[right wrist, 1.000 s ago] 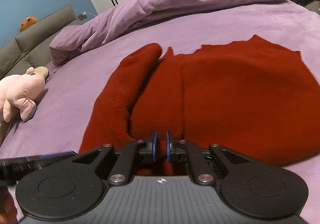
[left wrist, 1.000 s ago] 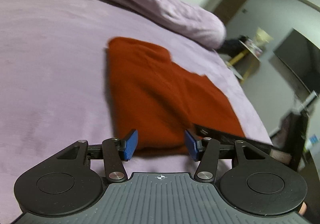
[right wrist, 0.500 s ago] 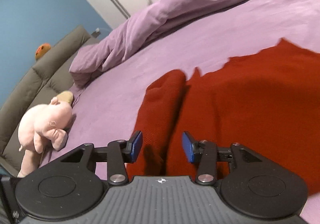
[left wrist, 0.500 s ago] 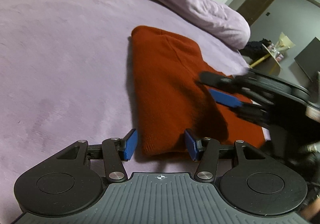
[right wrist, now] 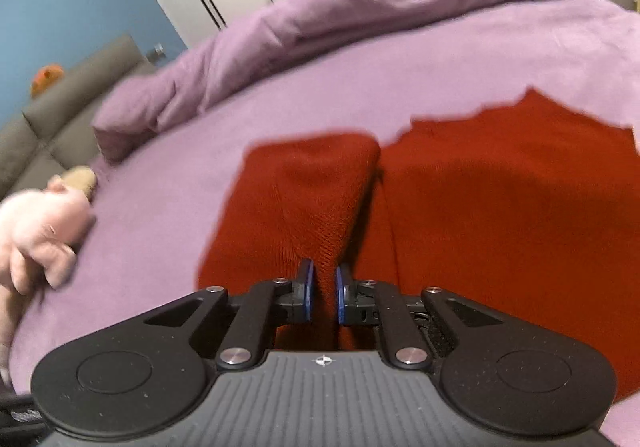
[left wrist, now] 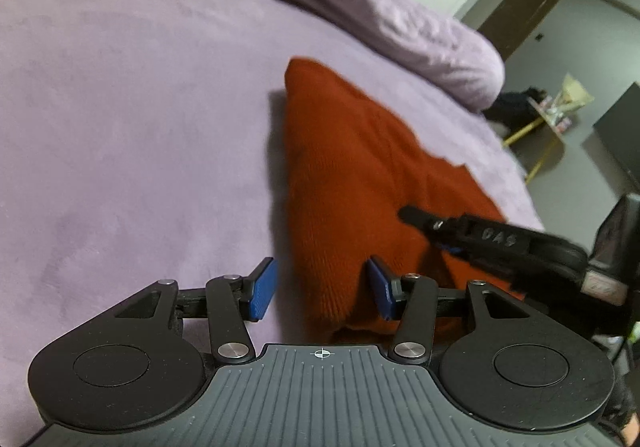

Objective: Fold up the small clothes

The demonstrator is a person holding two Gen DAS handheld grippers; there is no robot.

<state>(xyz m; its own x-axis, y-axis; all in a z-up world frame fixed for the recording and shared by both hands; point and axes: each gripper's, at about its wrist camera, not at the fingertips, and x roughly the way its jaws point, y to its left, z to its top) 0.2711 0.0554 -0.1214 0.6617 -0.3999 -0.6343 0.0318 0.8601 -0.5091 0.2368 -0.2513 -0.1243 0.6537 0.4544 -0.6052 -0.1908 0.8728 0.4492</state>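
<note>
1. Lilac bedsheet (left wrist: 120,127) is seen across the left of the left wrist view, with a rumpled duvet (left wrist: 360,3) of the same colour heaped along its far edge.
2. A red knitted garment (left wrist: 340,175) is laid flat on the sheet, right of centre, its near folded edge reaching down between the fingers of the left gripper (left wrist: 322,289).
3. The left gripper's jaws are held apart; the fabric edge is seen between the blue pads (left wrist: 262,291), but no pressing contact is shown.
4. In the right wrist view, a pink plush toy (right wrist: 36,231) is seen at the left edge of the bed, well apart from the garment.
5. The right gripper (right wrist: 322,295) has just been closing, and its jaws are now clamped on a raised ridge of the red fabric.
6. The wider part of the garment is spread to the right of that ridge.
</note>
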